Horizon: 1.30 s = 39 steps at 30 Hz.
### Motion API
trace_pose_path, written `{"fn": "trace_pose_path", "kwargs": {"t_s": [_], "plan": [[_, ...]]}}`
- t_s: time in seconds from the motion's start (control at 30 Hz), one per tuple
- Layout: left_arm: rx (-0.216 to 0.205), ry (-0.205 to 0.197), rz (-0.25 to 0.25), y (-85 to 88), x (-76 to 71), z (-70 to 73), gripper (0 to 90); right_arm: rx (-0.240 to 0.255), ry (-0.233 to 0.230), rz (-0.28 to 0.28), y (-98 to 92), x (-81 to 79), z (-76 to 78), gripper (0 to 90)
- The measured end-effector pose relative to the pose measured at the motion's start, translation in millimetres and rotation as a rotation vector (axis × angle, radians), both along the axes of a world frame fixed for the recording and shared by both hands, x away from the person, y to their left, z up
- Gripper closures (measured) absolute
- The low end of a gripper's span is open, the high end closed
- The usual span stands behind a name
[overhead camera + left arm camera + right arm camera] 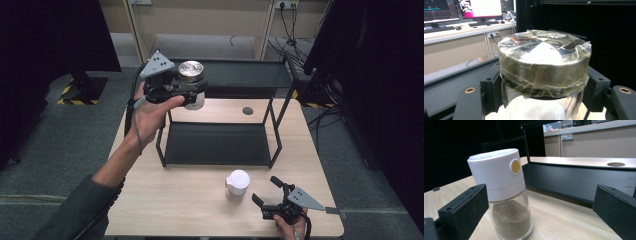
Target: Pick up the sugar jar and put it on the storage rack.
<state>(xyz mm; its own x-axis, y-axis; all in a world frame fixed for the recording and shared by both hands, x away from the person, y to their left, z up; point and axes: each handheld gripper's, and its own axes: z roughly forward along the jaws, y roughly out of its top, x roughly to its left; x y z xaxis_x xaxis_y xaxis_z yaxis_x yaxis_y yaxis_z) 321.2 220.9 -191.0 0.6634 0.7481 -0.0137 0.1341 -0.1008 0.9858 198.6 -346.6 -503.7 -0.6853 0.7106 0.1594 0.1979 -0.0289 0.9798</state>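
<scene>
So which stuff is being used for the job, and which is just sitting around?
In use:
- left hand-held gripper, shut on the taped jar
- right hand-held gripper, open beside the white-capped shaker
- black rack, probably, since the jar is held over it

Just around:
- monitors and keyboard on the far desk
- cables on the floor

Black rack (218,142) mid-table, white-capped shaker (237,184) just before open tabletop (170,200).
</scene>
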Motion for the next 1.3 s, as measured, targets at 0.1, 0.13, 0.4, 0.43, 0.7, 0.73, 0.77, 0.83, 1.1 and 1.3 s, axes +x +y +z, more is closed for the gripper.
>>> {"fn": "trace_pose_path", "kwargs": {"t_s": [0.1, 0.13, 0.4, 0.43, 0.7, 0.73, 0.77, 0.83, 1.1, 1.3], "plan": [[-0.009, 0.002, 0.019, -3.9, 4.9, 3.7, 30.8, 0.000, -0.001, 0.001, -0.2, 0.0, -0.1, 0.5], [-0.009, 0.003, 0.030, -5.7, 7.2, 5.3, 30.9, 0.001, 0.000, 0.001, -0.2, 0.1, -0.1, 0.5], [-0.002, 0.004, 0.098, -17.8, 22.7, 11.2, 30.8, 0.004, 0.001, 0.001, -0.5, 0.0, -0.1, 0.5], [-0.008, 0.005, 0.103, -18.6, 25.0, 11.2, 30.9, 0.003, 0.000, 0.001, -0.5, 0.0, -0.1, 0.5], [-0.008, 0.006, 0.176, -31.8, 40.8, 11.4, 30.9, 0.003, -0.001, 0.004, -0.9, 0.3, -0.1, 0.5], [-0.003, 0.005, 0.186, -34.1, 42.3, 11.4, 30.9, 0.004, 0.001, 0.003, -0.8, 0.4, -0.1, 0.5], [0.000, 0.005, 0.195, -36.1, 43.8, 11.3, 30.9, 0.004, 0.000, 0.004, -0.9, 0.5, -0.2, 0.5], [-0.002, 0.007, 0.204, -38.1, 46.3, 10.9, 30.9, 0.004, 0.000, 0.005, -1.0, 0.3, -0.1, 0.5], [-0.021, -0.003, 0.267, -49.5, 58.6, 6.0, 30.9, 0.005, -0.001, 0.007, -1.4, 0.6, -0.2, 0.5], [-0.019, -0.013, 0.300, -55.1, 66.2, 0.9, 31.0, 0.005, -0.001, 0.010, -1.5, 0.9, -0.3, 0.5]]}}
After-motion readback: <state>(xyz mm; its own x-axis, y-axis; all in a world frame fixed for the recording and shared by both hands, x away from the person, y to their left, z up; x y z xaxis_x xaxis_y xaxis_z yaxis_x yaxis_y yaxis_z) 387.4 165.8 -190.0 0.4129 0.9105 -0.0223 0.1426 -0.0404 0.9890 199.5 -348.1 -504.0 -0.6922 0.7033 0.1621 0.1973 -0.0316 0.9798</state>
